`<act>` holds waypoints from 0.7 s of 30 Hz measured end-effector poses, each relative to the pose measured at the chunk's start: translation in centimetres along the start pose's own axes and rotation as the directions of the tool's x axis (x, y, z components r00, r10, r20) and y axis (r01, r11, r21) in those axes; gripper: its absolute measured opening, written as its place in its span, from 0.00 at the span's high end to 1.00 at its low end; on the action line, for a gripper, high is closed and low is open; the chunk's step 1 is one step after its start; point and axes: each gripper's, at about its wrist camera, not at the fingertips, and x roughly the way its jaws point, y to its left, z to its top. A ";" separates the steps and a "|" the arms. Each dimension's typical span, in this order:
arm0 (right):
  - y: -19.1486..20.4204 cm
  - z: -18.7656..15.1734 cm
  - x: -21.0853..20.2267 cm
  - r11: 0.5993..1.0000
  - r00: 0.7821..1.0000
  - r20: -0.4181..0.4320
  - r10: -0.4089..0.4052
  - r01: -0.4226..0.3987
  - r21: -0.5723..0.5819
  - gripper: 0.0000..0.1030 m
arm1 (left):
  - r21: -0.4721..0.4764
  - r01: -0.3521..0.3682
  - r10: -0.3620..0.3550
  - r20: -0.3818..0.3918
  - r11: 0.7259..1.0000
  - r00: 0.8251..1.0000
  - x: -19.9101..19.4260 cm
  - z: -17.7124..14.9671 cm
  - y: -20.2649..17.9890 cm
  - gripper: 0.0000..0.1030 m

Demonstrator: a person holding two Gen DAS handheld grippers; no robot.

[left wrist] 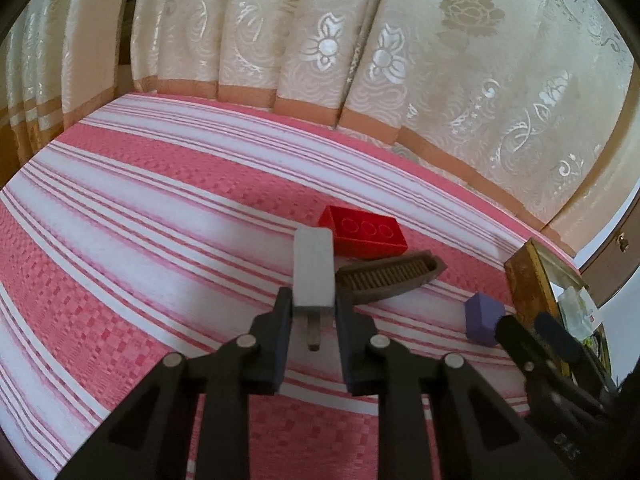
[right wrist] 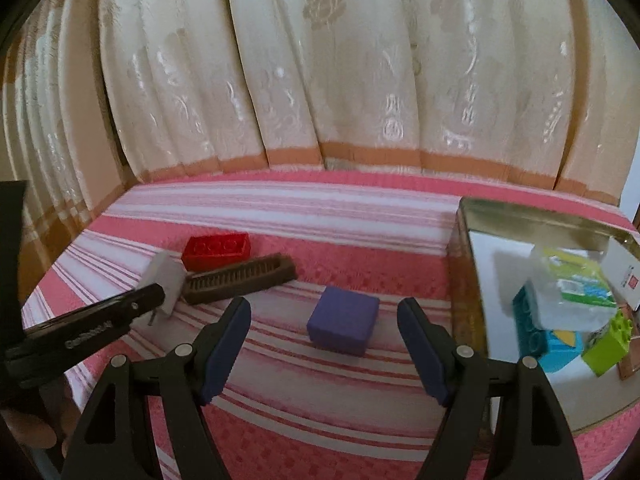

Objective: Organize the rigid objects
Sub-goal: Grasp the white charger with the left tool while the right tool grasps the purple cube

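Left gripper [left wrist: 314,308] clenches a white plastic ice-lolly toy [left wrist: 314,268] beside the red brick [left wrist: 366,232]; right gripper [right wrist: 324,344] gapes. A shallow, low hold risks slipping.

red brick [left wrist: 365,232], purple cube [right wrist: 343,320], pink-striped cloth [left wrist: 140,208]

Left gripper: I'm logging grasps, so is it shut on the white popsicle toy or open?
Shut. The left gripper has both pads pressed against the sides of the white popsicle toy, whose stick hangs between them.
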 end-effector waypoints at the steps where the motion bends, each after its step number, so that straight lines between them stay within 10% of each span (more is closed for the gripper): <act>1: 0.1 0.1 0.4 1.000 1.000 -0.018 -0.004 0.004 0.003 0.25 | -0.001 -0.003 0.003 0.001 1.000 1.000 0.0 -0.1 0.1 0.79; 7: 0.6 0.6 1.5 0.997 0.996 -0.050 -0.073 0.072 -0.019 0.25 | -0.050 -0.031 0.032 0.028 0.998 0.999 -0.4 0.1 1.4 0.37; 13: 2.4 0.8 0.9 0.991 0.998 -0.001 -0.071 0.070 -0.112 0.25 | -0.107 -0.038 0.042 0.038 0.993 0.998 -0.4 0.5 2.9 0.34; 21: 0.9 0.6 3.3 0.997 0.986 -0.149 -0.078 0.073 -0.036 0.33 | 0.010 -0.094 0.094 -0.009 0.996 0.996 1.2 1.3 0.9 0.34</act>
